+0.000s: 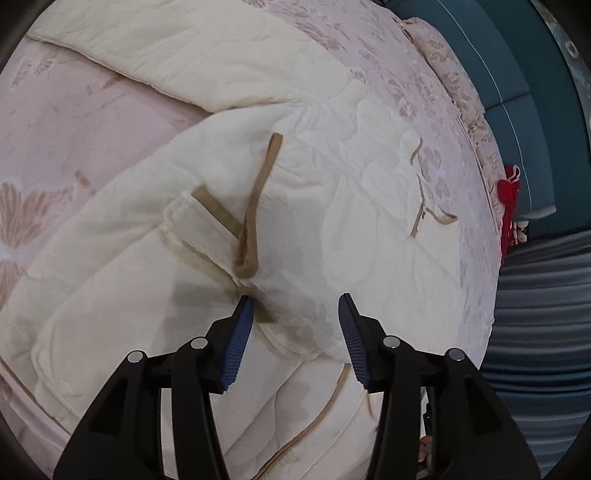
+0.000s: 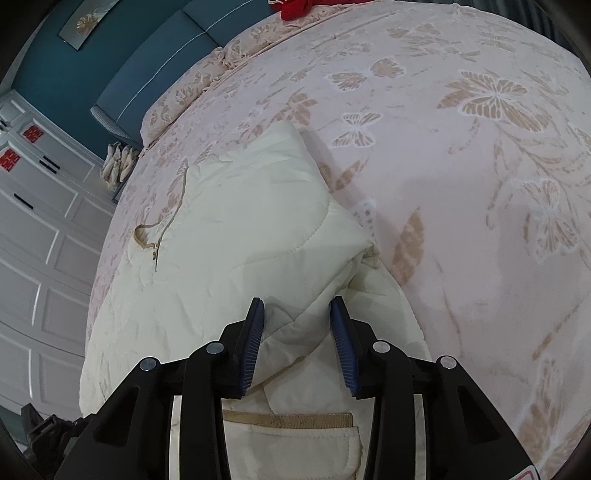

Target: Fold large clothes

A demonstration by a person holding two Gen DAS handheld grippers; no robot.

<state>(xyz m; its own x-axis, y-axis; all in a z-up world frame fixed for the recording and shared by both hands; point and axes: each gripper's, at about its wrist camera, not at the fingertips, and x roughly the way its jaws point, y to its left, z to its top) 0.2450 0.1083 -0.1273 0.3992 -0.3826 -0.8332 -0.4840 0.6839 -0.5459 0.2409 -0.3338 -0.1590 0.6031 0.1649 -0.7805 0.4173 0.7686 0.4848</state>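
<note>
Your left gripper (image 1: 295, 306) and right gripper (image 2: 297, 308) look alike — glossy black angular linkage arms, round silver pivot screws, and ribbed blue pads (image 2: 345, 347) lining each finger.

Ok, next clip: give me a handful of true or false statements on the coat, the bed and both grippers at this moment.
1. The cream quilted coat lies on a pink bedspread with a butterfly pattern. True.
2. The left gripper is shut on a tan strap. False: its fingers stand apart, and the tan strap lies loose on the coat ahead of them.
3. The right gripper is open with a fold of coat fabric between its fingers. True.
4. A blue garment lies at the far edge of the bed. False: the red garment is what lies there.
5. The coat's pocket flap has tan trim. True.
</note>
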